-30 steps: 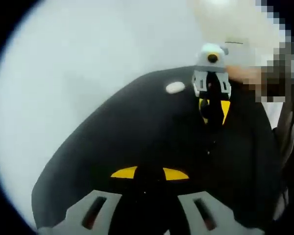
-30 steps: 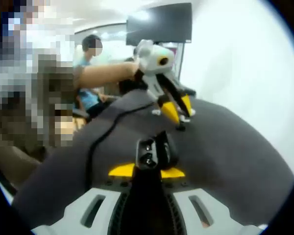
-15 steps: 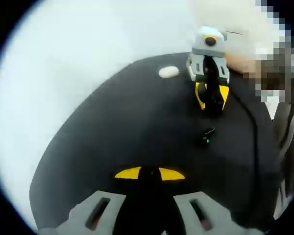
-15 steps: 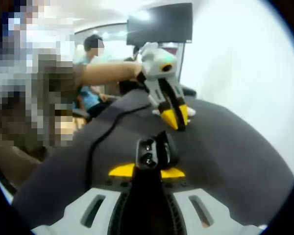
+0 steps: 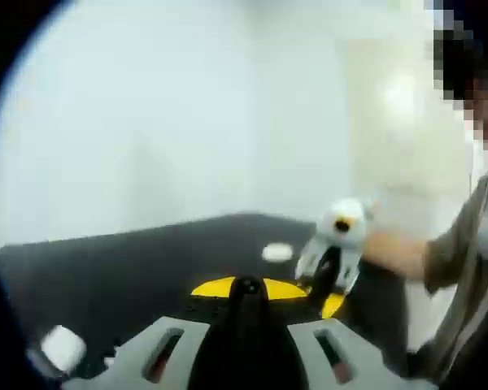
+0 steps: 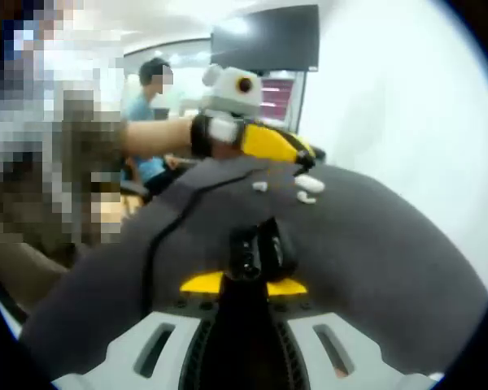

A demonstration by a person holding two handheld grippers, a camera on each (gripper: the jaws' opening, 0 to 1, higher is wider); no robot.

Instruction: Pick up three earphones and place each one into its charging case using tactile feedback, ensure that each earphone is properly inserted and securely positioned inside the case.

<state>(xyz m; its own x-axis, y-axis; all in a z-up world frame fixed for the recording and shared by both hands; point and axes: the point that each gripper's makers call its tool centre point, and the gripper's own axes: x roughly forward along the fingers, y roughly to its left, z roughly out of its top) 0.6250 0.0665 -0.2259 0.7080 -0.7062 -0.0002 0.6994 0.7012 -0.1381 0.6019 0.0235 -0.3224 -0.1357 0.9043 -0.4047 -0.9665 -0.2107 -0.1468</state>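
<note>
Now the black charging case (image 6: pixel 259 252) sits clamped in the right gripper (image 6: pixel 244 286) near the tabletop's (image 6: pixel 390 244) front edge, while two white earphones (image 6: pixel 307 187) lie toward its far edge. Since a second ago the left gripper (image 6: pixel 286 146) has lifted off them and swung level; its fingers look together, perhaps on an earphone. Blur hides that, so I cannot tell.

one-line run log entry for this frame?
left hand-held gripper: shut, lifted off mat | right hand-held gripper: shut on black case | white earbuds: on mat
</note>
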